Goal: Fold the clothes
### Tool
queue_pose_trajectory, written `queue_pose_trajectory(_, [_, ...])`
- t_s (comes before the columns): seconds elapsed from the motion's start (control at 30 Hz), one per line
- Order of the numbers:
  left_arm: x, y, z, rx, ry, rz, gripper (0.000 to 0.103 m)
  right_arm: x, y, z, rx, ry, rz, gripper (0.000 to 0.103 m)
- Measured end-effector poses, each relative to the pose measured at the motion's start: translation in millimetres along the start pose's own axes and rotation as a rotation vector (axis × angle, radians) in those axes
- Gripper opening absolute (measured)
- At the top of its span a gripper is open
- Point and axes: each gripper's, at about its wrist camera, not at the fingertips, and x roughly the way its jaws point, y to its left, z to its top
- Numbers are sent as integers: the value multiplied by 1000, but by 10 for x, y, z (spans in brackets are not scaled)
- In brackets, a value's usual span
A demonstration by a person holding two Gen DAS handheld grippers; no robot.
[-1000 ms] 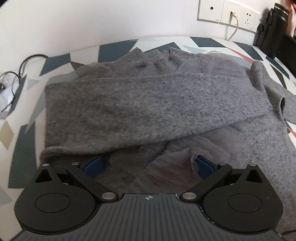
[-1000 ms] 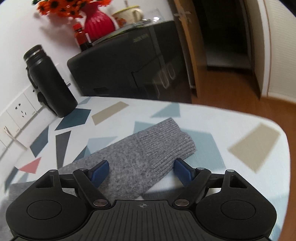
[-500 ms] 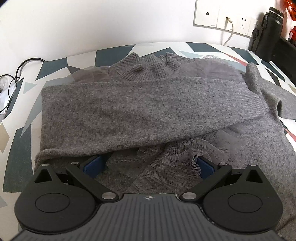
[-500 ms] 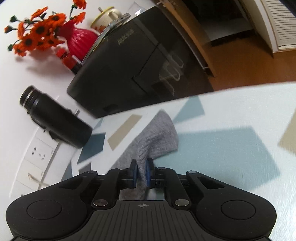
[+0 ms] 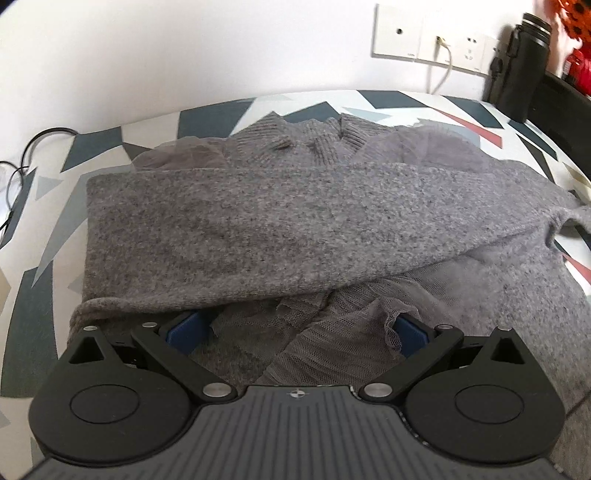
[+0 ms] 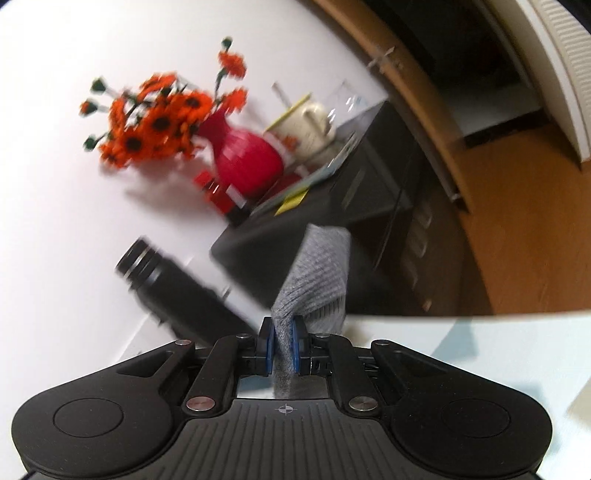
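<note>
A grey knit sweater [image 5: 288, 221] with mesh trim lies on the patterned table [image 5: 33, 295], collar at the far side, one sleeve folded across its body. My left gripper [image 5: 295, 328] is open, low over the sweater's near hem, blue pads either side of bunched mesh fabric. My right gripper [image 6: 283, 345] is shut on the other sleeve's ribbed cuff [image 6: 317, 273] and holds it lifted off the table, tilted. The lifted sleeve shows at the right edge of the left wrist view [image 5: 569, 218].
A black bottle [image 5: 519, 66] stands by wall sockets [image 5: 432, 35] at the table's far right. A black cabinet [image 6: 332, 229] carries a red vase of orange flowers [image 6: 243, 158] and a mug [image 6: 306, 125]. Cables [image 5: 22, 162] lie at the far left. Wooden floor lies beyond the table edge.
My right gripper closed on the sleeve cuff and lifted it off the table, tilting as it rose. My left gripper stayed open and drew back slightly over the hem.
</note>
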Motion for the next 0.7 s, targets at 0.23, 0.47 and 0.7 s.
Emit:
queue_pose_trajectory(0.23, [-248,469,-68,-169,-17,-237,103,-61,997,-548,-138,203,250,9])
queue_pose_trajectory(0.47, [-681,1290,-240,-492,-145,-297,102,-138,2239,-1868,-422,505,585,9])
queue_pose_trajectory(0.7, [-862,1717,-196,-469,-213,-173,99,-329,2713,-3263,-684,791,756,9])
